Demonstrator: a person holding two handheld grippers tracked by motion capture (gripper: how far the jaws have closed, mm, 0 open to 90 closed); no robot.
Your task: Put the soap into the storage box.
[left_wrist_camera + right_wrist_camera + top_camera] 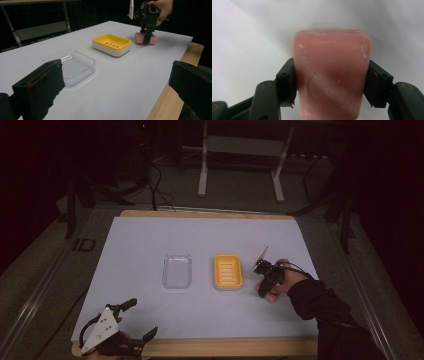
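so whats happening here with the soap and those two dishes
A person holds a tool in each hand at a table covered in white. The right tool is shut on a pink soap bar that lies on the table, to the right of a yellow soap dish. A clear tray sits to the left of the dish, and both look empty. The left tool rests open at the near edge, touching nothing.

The right gripper [263, 282] is black, with a thin cable and an upright pale plate; its fingers [286, 83] show small screws. A black sleeve [320, 307] covers that forearm. The left gripper [137, 320] carries a grey three-cornered plate with dark dots.
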